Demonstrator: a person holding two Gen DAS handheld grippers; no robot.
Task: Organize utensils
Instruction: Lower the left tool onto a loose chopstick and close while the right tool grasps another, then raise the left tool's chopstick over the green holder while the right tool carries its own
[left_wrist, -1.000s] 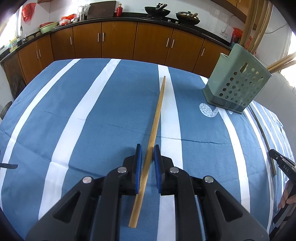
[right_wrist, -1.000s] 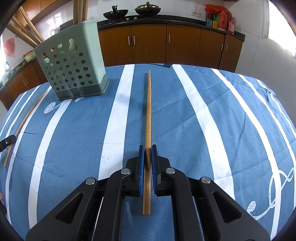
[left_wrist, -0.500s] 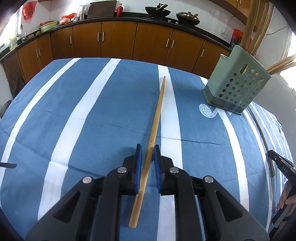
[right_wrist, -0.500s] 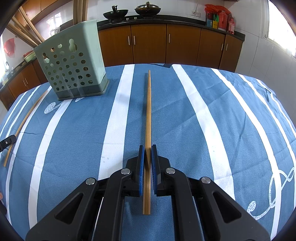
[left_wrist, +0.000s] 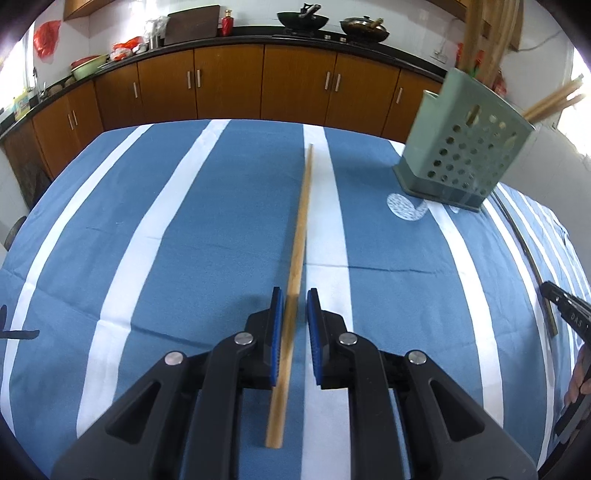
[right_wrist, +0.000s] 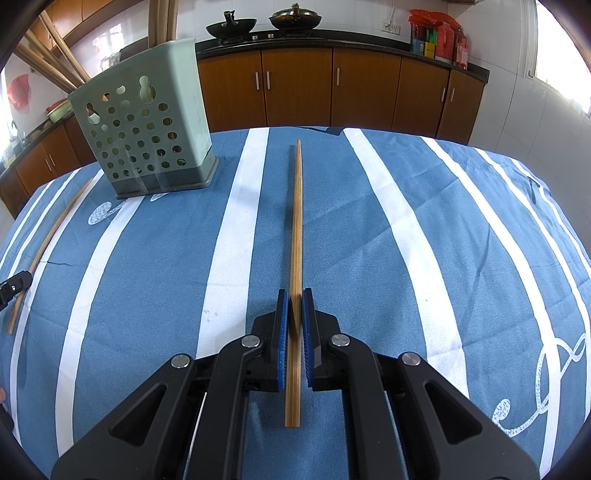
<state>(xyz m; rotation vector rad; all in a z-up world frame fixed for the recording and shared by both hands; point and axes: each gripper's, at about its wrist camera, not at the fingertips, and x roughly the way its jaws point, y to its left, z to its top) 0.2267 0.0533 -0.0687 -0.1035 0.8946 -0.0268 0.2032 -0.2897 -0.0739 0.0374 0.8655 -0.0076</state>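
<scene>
Wooden chopsticks were clamped, one (left_wrist: 295, 258) in the left gripper (left_wrist: 295, 295), another (right_wrist: 295, 240) in the right gripper (right_wrist: 294, 295), above the striped tabletop (right_wrist: 369, 240).

Matt woven cloth (right_wrist: 369, 240), smooth pale wooden chopstick (right_wrist: 296, 221), perforated matt green plastic holder (right_wrist: 147, 122), glossy wood-brown cabinets (right_wrist: 295, 88)

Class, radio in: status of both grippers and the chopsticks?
Left gripper shut on chopstick. Right gripper shut on chopstick. Holder ahead, path clear.
</scene>
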